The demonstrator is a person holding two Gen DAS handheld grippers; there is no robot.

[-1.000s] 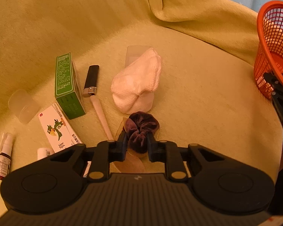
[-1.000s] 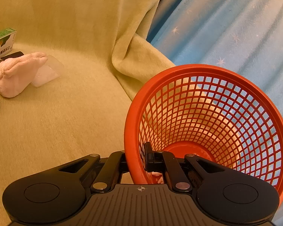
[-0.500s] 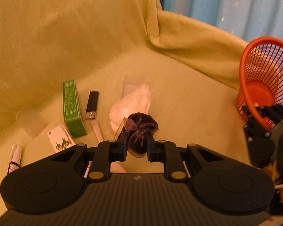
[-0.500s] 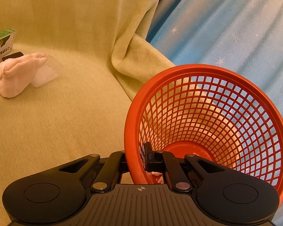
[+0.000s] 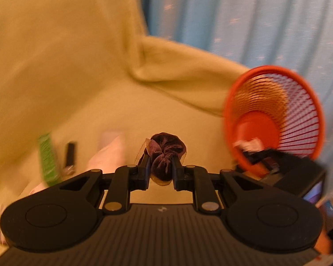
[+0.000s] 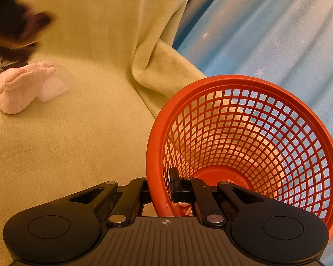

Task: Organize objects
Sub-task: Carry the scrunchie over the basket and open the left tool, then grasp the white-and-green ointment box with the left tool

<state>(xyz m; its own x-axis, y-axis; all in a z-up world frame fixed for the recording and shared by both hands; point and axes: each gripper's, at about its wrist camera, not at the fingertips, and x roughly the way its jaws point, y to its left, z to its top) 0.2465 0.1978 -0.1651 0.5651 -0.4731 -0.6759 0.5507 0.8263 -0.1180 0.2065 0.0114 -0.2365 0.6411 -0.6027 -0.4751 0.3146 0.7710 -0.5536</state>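
My left gripper (image 5: 161,166) is shut on a dark purple velvet scrunchie (image 5: 166,149), held in the air above the yellow-green blanket. The same gripper with the scrunchie shows as a dark blur (image 6: 15,26) at the upper left of the right wrist view. An orange mesh basket (image 5: 275,113) is tilted, its mouth facing me, to the right of the scrunchie. My right gripper (image 6: 159,186) is shut on the basket's rim (image 6: 154,155), one finger inside and one outside. The basket's bottom (image 6: 219,175) looks empty.
A white knitted sock (image 6: 20,86) lies on the blanket beside a clear plastic lid (image 6: 55,84). A green box (image 5: 47,159) and a black lighter (image 5: 70,155) lie blurred at the left. A blue star-patterned curtain (image 6: 266,28) hangs behind the basket.
My left gripper has lifted the scrunchie off the blanket and swung right toward the basket. The items on the blanket have dropped lower and left in its view. The right gripper and basket have kept still.
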